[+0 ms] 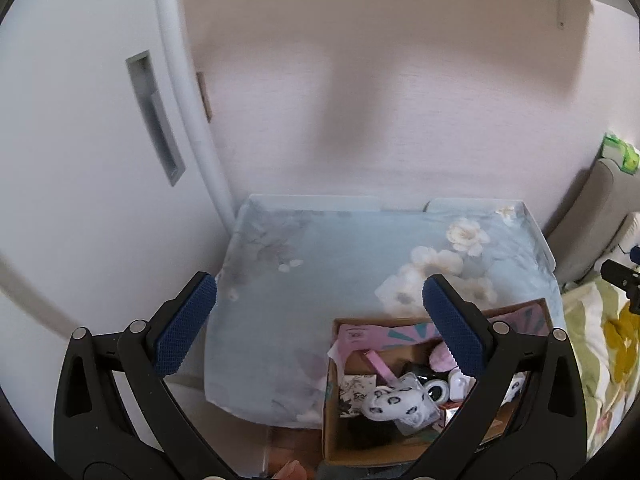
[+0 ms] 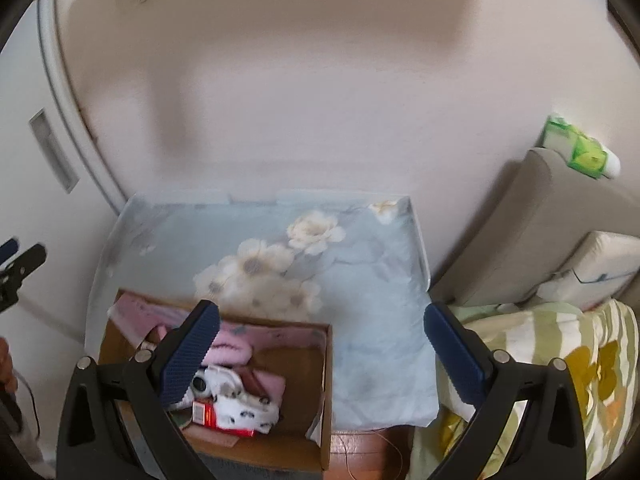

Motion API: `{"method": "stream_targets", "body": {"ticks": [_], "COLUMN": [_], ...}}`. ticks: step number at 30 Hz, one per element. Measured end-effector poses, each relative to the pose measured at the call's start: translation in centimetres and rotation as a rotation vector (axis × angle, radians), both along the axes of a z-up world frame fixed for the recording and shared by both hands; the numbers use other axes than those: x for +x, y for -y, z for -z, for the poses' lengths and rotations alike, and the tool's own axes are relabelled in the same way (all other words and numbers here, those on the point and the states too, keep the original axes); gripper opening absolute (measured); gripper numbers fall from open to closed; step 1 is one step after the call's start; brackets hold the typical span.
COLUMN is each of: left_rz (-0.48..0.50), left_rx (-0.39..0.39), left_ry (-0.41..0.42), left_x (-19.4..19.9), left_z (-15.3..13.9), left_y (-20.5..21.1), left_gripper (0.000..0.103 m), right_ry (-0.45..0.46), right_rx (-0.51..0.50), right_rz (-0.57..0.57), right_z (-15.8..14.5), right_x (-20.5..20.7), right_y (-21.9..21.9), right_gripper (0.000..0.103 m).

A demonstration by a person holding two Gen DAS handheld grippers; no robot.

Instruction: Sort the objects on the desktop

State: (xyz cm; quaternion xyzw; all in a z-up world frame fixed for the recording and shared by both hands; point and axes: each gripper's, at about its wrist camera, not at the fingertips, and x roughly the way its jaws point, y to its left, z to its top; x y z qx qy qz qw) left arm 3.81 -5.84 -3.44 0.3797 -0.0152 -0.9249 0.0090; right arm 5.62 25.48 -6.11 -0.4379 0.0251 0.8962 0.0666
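An open cardboard box (image 1: 332, 432) sits at the near edge of a small table covered by a pale blue floral cloth (image 1: 320, 264). It holds several small items: a white spotted pouch (image 1: 394, 400), a pink fluffy thing (image 1: 442, 360), a black and white round gadget (image 1: 434, 390). My left gripper (image 1: 320, 320) is open and empty above the table, its right finger over the box. In the right wrist view my right gripper (image 2: 322, 344) is open and empty above the box (image 2: 280, 436) and cloth (image 2: 360, 280). A red packet (image 2: 208, 416) lies in the box.
A white wall stands behind the table, a white door with a recessed handle (image 1: 156, 120) to the left. A bed with a green and yellow floral cover (image 2: 560, 360), a beige headboard (image 2: 532, 220) and a green tissue pack (image 2: 576, 148) lie to the right.
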Motion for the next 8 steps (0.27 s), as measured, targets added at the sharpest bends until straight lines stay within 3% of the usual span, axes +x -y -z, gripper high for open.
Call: {"method": "stream_targets", "body": {"ticks": [8], "left_rz": [-0.012], "left_rx": [-0.027], "left_ry": [0.004], "left_x": [-0.58], "left_z": [1.02], "left_y": [0.66], "left_gripper": [0.103], "right_ry": [0.029], "right_rx": [-0.034], "right_rz": [0.035], "right_z": [0.83], "right_x": [-0.45], "right_y": [-0.34], "right_gripper": [0.102]}}
